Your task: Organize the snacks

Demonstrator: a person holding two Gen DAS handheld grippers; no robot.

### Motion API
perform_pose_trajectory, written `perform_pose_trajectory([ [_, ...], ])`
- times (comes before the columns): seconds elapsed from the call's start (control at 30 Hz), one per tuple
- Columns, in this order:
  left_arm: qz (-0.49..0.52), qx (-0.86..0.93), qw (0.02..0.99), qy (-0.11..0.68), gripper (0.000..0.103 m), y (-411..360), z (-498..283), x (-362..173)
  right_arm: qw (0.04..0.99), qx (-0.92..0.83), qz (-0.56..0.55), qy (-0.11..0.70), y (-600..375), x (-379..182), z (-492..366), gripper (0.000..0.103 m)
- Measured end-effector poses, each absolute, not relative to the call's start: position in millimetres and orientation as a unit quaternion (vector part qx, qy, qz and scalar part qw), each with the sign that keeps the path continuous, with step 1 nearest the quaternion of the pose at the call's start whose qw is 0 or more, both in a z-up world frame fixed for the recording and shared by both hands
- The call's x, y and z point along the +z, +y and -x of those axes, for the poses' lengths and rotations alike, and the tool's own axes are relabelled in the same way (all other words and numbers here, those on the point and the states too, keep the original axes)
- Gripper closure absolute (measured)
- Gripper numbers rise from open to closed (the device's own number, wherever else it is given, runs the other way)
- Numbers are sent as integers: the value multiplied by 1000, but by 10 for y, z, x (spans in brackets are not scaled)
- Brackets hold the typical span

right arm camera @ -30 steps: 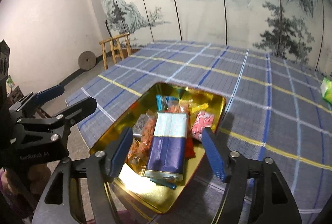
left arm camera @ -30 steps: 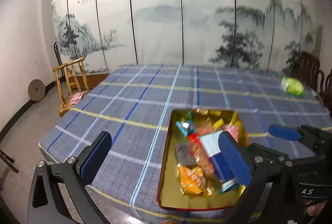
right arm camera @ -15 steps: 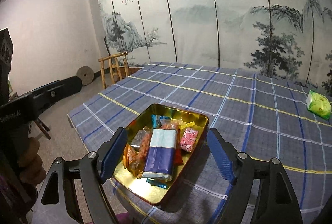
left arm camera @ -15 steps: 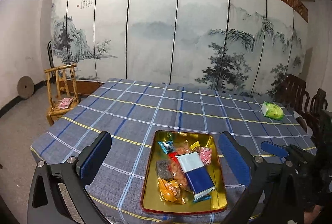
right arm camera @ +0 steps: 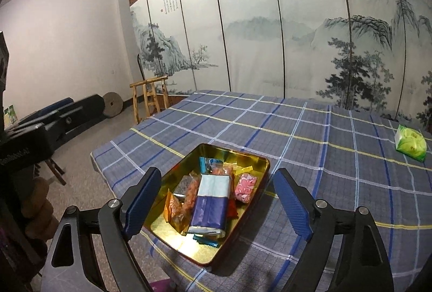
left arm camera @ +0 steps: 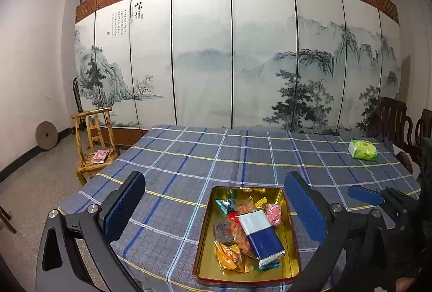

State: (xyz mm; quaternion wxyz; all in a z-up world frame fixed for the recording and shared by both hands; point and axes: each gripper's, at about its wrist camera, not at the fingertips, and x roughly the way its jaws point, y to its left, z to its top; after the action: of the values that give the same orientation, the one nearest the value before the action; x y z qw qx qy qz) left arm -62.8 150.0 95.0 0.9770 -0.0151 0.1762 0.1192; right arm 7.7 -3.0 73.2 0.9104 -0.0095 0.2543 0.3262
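Both claws stand wide and empty, the right claw (right arm camera: 217, 204) having just been opening, left claw (left arm camera: 214, 207) alike. Ahead between their fingers, the gold snack tray (right arm camera: 244, 155) lies on the plaid-clothed surface (right arm camera: 310, 130); painted screen (left arm camera: 205, 57) beyond.

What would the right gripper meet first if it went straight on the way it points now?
Probably the blue and white packet lying on top of the other snacks in the gold tray. The right gripper is open, nothing is between its fingers, and the packet sits centred in the gap ahead. Depth is unclear.
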Motion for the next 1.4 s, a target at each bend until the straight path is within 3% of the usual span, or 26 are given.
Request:
perform_pose_trajectory([
  [1.4,11,139,962,233,1,1464,448,635,909,321,7,267,-77,662,-72,5],
])
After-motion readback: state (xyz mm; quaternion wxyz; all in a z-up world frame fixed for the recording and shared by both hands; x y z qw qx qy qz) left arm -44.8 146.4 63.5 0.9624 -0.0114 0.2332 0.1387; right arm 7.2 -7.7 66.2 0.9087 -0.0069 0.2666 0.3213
